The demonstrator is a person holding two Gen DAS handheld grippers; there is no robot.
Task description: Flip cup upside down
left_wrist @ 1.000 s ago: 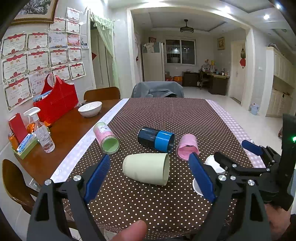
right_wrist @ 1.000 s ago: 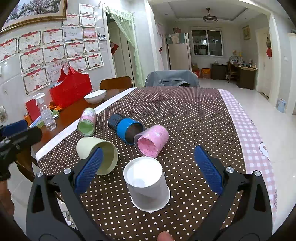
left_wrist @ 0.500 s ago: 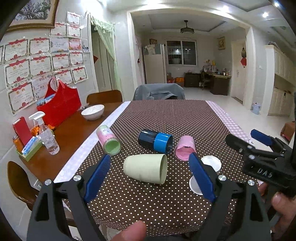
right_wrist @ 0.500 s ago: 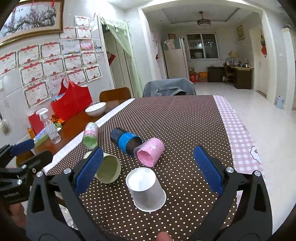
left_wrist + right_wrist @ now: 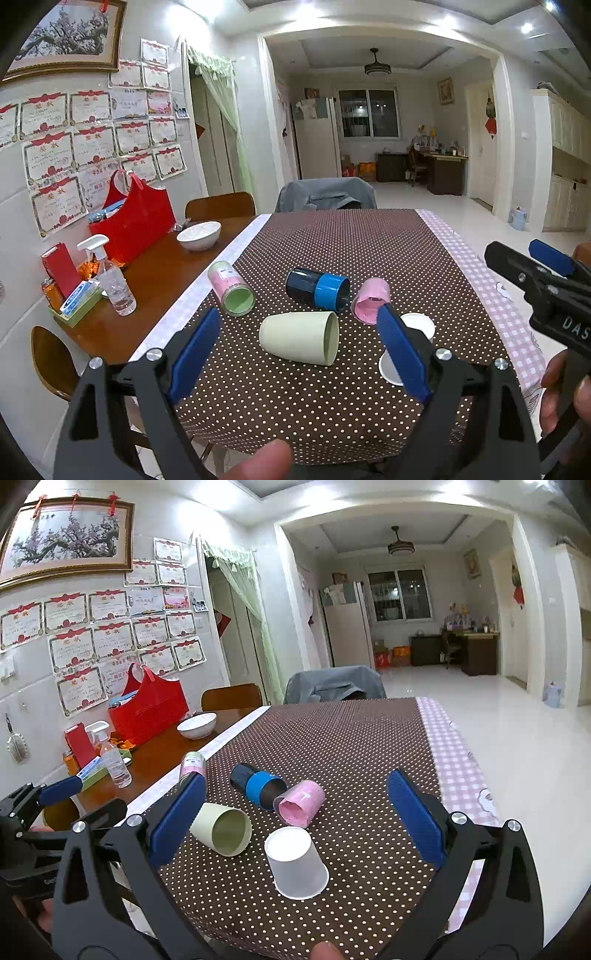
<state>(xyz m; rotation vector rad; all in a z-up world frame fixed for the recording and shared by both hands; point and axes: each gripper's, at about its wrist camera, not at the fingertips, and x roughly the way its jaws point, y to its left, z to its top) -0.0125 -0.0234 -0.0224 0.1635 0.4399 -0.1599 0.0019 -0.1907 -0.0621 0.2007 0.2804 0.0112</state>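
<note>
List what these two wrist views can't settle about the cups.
- White cup, left wrist view: mostly hidden behind the left tool's right finger.
- Pink-labelled can, right wrist view: lower end behind the right tool's left finger.
- Label print on that can: too small to read in either view.

Both cameras sit above the near end of the table, looking along it toward the far room. Both see the same cups, like the white paper cup.
</note>
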